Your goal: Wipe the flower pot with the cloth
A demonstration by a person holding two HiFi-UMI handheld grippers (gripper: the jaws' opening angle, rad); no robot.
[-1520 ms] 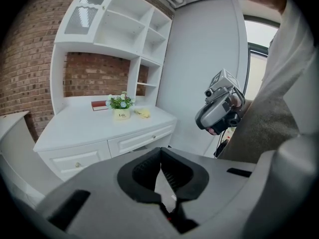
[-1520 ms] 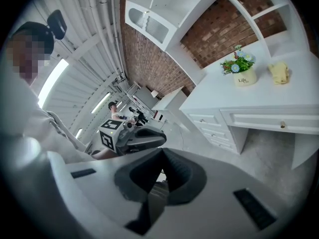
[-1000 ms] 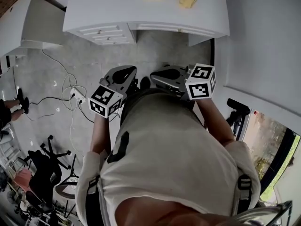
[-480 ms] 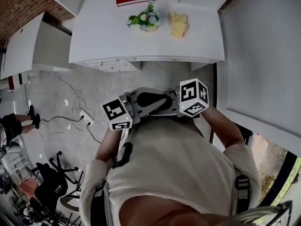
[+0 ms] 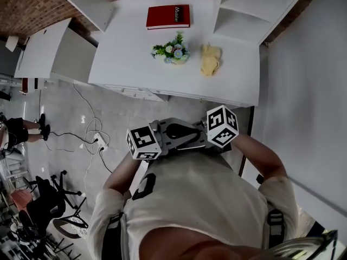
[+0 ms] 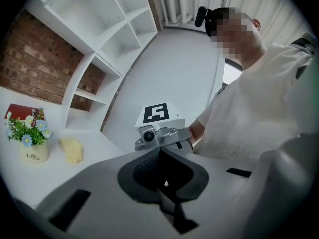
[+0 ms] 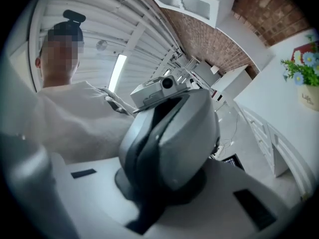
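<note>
The flower pot [image 5: 174, 53] is a small cream pot of green leaves and pale flowers in the middle of the white table [image 5: 130, 56]. A crumpled yellow cloth [image 5: 209, 59] lies just right of it. Both grippers are held close to the person's chest, well short of the table. My left gripper [image 5: 171, 130] and right gripper [image 5: 190, 137] point at each other, tips nearly meeting, both shut and empty. The left gripper view shows its own shut tips [image 6: 167, 193], the pot [image 6: 35, 151] and the cloth [image 6: 72, 151]. The right gripper [image 7: 144, 203] faces the left gripper, with the pot [image 7: 309, 96] at the far right.
A red book [image 5: 168, 16] lies at the table's back, with white shelves [image 5: 249, 7] to its right. Drawers sit under the table's front edge. On the grey floor are cables and a power strip [image 5: 100, 141], office chairs [image 5: 46, 205] and someone's legs [image 5: 16, 131] far left.
Both grippers have swung from pointing forward side by side to facing each other, tips close. The head view has lifted, bringing the whole table, book and shelves into sight.
</note>
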